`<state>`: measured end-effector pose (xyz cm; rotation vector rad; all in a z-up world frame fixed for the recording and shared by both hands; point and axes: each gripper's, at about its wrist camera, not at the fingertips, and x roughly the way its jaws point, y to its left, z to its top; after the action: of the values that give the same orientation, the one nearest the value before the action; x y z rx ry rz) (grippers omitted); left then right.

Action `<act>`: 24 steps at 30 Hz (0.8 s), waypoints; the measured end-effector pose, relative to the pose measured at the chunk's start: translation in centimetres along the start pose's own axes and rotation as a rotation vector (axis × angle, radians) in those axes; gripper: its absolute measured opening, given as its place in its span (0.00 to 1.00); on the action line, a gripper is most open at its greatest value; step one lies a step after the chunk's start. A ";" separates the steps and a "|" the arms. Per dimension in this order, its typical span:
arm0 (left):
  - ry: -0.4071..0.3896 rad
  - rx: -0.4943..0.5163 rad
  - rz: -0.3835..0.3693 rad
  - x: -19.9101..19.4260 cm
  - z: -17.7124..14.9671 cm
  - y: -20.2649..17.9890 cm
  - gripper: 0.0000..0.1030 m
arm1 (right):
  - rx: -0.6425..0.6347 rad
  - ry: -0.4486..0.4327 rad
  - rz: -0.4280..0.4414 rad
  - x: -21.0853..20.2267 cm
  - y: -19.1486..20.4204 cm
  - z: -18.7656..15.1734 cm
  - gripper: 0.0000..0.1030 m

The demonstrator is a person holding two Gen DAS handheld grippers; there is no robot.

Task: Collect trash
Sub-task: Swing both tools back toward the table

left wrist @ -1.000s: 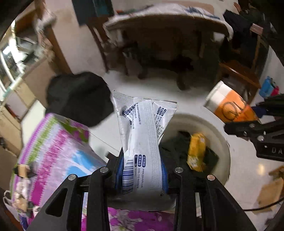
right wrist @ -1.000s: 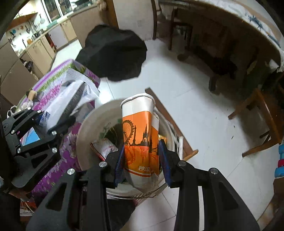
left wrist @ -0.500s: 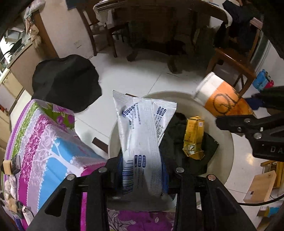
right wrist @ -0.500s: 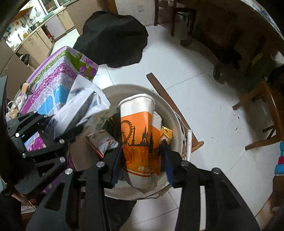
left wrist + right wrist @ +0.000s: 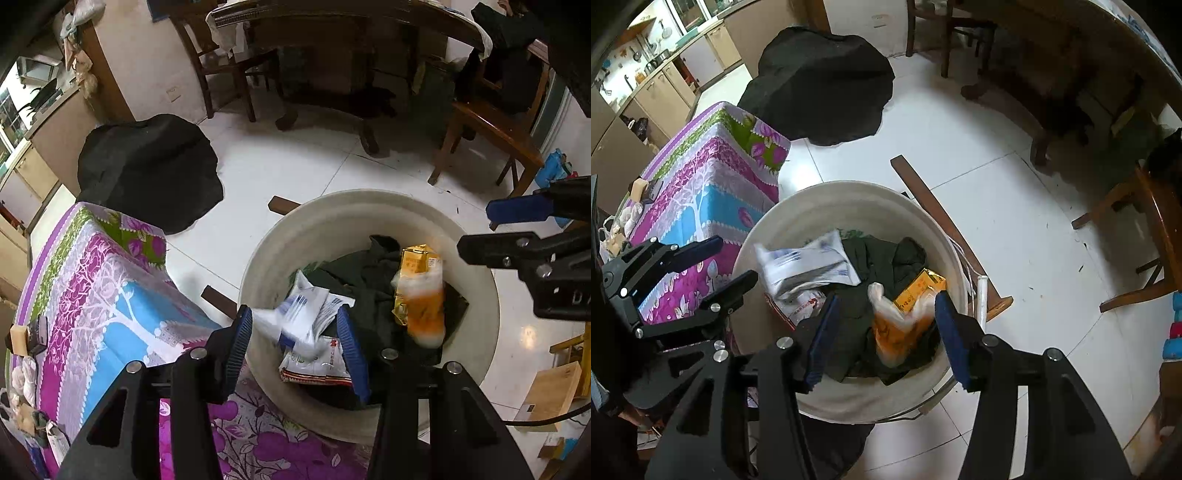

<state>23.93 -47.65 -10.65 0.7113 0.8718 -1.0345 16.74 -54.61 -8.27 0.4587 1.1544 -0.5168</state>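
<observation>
Both your left hand-held gripper (image 5: 295, 332) and right hand-held gripper (image 5: 884, 326) hang released above the white bucket (image 5: 849, 195), the blurred white packet (image 5: 809, 264) and orange paper cup (image 5: 899, 330) inside its rim, beside the table (image 5: 92, 288).

A home: wooden dining table (image 5: 332, 22), chairs (image 5: 491, 129), kitchen cabinets (image 5: 665, 85), tiled floor (image 5: 997, 206).
</observation>
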 end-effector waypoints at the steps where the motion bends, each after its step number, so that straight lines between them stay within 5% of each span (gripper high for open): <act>1: -0.001 0.001 0.001 -0.1 -0.1 0.0 0.48 | 0.001 -0.003 -0.001 0.0 0.1 0.0 0.50; 12: -0.029 -0.005 0.021 -0.8 -0.8 -0.3 0.48 | -0.027 -0.043 -0.017 -0.5 0.9 -1.1 0.50; 24: -0.131 -0.091 0.095 -4.2 -7.1 4.2 0.48 | -0.132 -0.271 0.047 -2.4 7.5 -4.5 0.50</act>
<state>24.84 -38.51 -9.97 0.5964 0.7601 -0.9402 17.14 -45.63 -6.95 0.2907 0.9086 -0.4440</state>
